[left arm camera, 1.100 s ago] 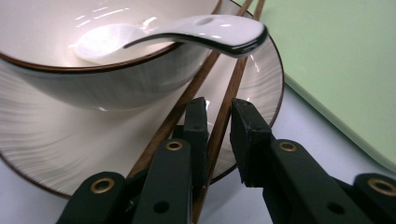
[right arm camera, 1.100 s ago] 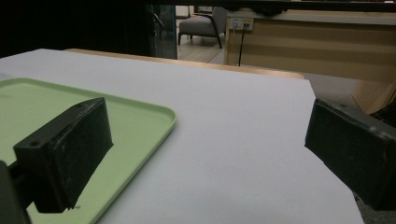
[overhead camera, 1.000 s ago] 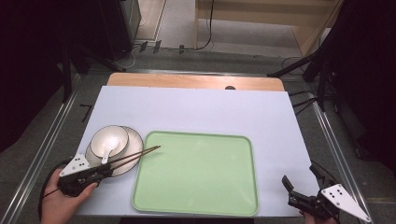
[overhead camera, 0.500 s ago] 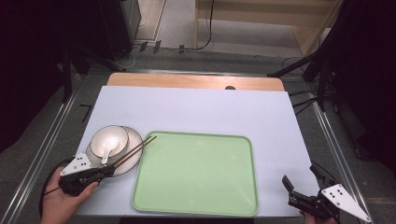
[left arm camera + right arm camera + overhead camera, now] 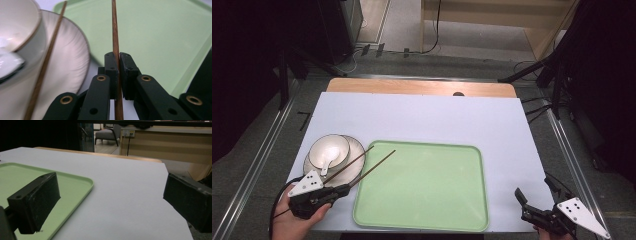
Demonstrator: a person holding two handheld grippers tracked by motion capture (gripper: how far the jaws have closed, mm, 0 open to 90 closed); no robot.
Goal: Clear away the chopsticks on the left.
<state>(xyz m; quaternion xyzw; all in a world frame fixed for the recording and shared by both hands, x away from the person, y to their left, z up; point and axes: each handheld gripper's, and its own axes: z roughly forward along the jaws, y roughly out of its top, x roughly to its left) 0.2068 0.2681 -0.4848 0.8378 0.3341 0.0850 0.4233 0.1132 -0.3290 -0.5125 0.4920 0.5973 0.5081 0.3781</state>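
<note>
- Since the earlier high view, one chopstick (image 5: 372, 166) has swung its far tip off toward the green tray (image 5: 422, 220), away from the second chopstick (image 5: 348, 163); my left tongs (image 5: 343, 189) have just been closing, with that stick between the jaws.
- High view: my left tongs sit near the tabletop's (image 5: 422, 115) near-left corner, clamped on the chopstick's near end. Its long axis runs diagonally, its tip pointing away from me and toward the right edge, over the tray's far-left corner. The other stick lies almost parallel, across the plate (image 5: 359, 150) and beside the bowl (image 5: 329, 150). My right tongs (image 5: 538, 200) wait at the near-right corner, jaws spread, holding nothing.
- Left gripper view: the jaws pinch the chopstick (image 5: 115, 37) tight, and it stands straight up the frame over the tray (image 5: 160, 37). The grip is thin and near one end, so I judge the stick could pivot or slip out if I swing quickly. The second chopstick (image 5: 50, 55) leans on the plate (image 5: 72, 57) close by; a careless move could knock it or the bowl (image 5: 22, 27).
- Right gripper view: the jaws stand wide apart and empty over the tabletop (image 5: 125, 182), beside the tray's (image 5: 75, 182) corner.
</note>
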